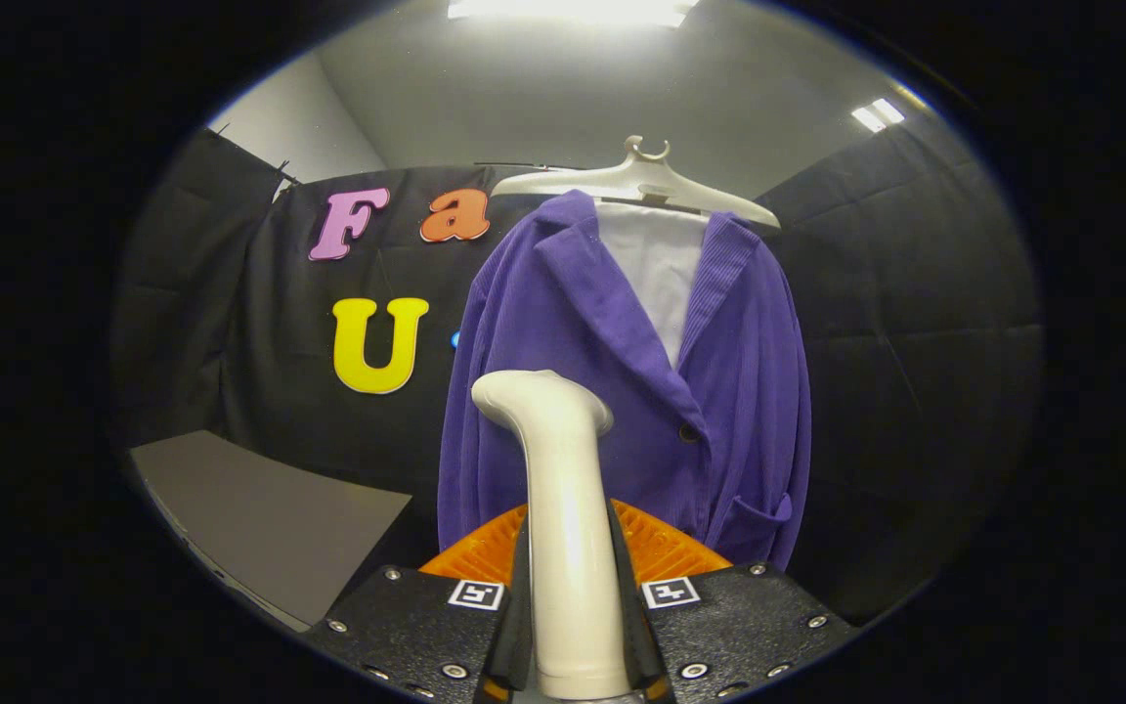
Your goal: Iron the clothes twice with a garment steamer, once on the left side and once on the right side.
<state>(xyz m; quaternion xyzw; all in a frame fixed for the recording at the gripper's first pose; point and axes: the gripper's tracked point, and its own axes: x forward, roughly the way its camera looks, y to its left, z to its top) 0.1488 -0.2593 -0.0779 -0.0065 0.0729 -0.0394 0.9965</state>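
While I hold the rig steady, the purple ribbed-knit jacket with lapels [622,391] fills the centre of the frame, hanging on a pale plastic hanger [636,181] against the black cloth wall. I judge it soft and light: it will swing and give under any push, so the steamer head should brush it lightly, not press. It hangs open at the collar over a white inner panel [659,269], with one dark button [688,431] at centre and a patch pocket [754,523] low on the frame's right side of the garment.

Lower left of the frame lies a flat grey board [280,523], well apart from the jacket.

Rising from the bottom centre, the cream-white plastic garment steamer [563,528] stands upright between my fingers, its bent head reaching the jacket's lower front in the frame; whether it touches the fabric I cannot tell. I judge it rigid, smooth and rather slippery, fairly light but top-heavy, so the straight handle is the right place to hold it. The gripper [573,636] is clenched on that handle, both fingers pressing its sides.

As for writing, I see no brand or label on the steamer or the jacket; the fingers carry only two small square black-and-white markers [477,594], no readable text.
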